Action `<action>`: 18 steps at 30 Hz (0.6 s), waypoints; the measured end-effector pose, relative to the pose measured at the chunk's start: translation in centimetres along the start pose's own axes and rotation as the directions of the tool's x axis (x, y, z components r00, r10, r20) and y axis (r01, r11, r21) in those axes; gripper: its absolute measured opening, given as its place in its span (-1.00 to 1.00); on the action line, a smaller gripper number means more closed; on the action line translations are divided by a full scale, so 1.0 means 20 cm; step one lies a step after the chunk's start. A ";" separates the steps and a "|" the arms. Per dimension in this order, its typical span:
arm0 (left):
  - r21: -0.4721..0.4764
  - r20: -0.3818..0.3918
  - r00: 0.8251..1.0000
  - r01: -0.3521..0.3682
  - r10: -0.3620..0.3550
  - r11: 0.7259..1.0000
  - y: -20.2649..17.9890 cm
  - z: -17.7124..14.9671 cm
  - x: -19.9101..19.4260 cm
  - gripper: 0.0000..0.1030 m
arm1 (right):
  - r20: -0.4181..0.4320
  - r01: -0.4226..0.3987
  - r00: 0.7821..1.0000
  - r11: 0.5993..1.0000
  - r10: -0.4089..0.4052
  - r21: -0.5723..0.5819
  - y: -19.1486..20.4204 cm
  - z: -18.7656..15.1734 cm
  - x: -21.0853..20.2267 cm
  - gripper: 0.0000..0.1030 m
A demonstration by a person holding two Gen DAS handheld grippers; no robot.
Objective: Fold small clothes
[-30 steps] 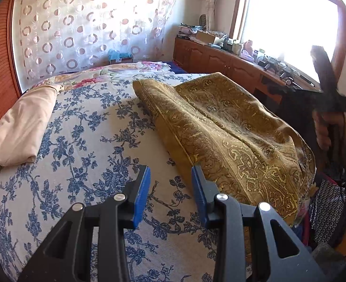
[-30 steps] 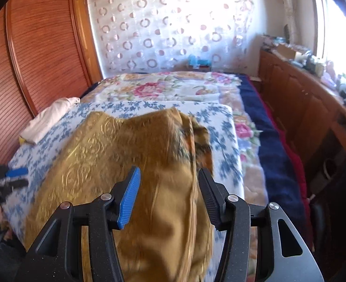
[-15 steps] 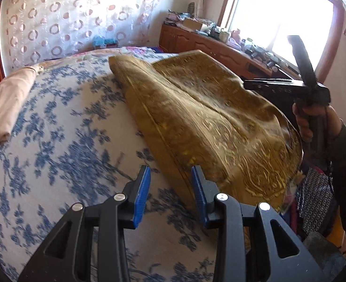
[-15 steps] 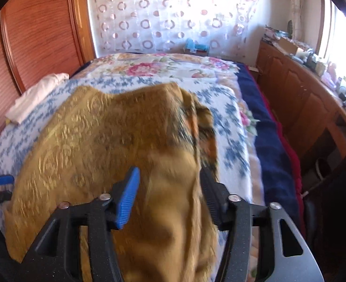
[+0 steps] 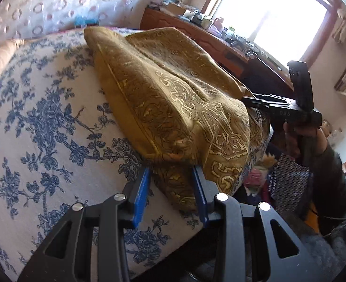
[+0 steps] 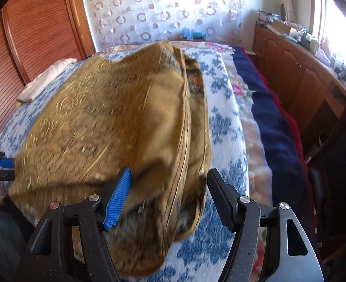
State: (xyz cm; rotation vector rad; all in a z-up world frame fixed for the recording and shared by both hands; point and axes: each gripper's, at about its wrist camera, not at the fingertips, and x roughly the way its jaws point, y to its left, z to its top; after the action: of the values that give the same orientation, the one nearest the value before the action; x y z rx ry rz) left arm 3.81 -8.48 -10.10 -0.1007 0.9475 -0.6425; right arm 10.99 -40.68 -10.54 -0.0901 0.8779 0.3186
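The mustard-gold brocade garment (image 5: pixel 173 98) lay on the blue-floral bedspread (image 5: pixel 43 122), its length running away from both grippers, its near hem over the bed's edge. The left gripper (image 5: pixel 170 183) straddled that hem, unclenched. Only the right view showed the right gripper (image 6: pixel 168 188) opening around the other corner.

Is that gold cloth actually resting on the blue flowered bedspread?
Touching. The left wrist view shows the gold cloth lying flat on the blue flowered bedspread, its hem pressed along the fabric with no gap beneath.
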 end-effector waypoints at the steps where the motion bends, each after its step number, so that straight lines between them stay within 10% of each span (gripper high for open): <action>1: -0.001 -0.001 1.000 0.000 0.000 1.000 0.00 0.00 0.00 -0.33 | -0.005 -0.004 1.000 1.000 0.004 -0.008 0.01 -0.02 0.00 0.32; 18: 0.047 0.054 0.998 0.032 -0.035 0.998 -0.02 0.03 -0.04 -1.00 | 0.009 -0.060 0.998 0.998 0.060 0.010 0.03 -0.11 -0.03 -0.10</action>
State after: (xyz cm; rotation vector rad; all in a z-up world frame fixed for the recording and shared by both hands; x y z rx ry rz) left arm 3.75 -8.54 -9.01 -0.0926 0.8788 -0.6893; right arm 8.86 -40.78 -11.33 -0.0526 0.8750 0.3702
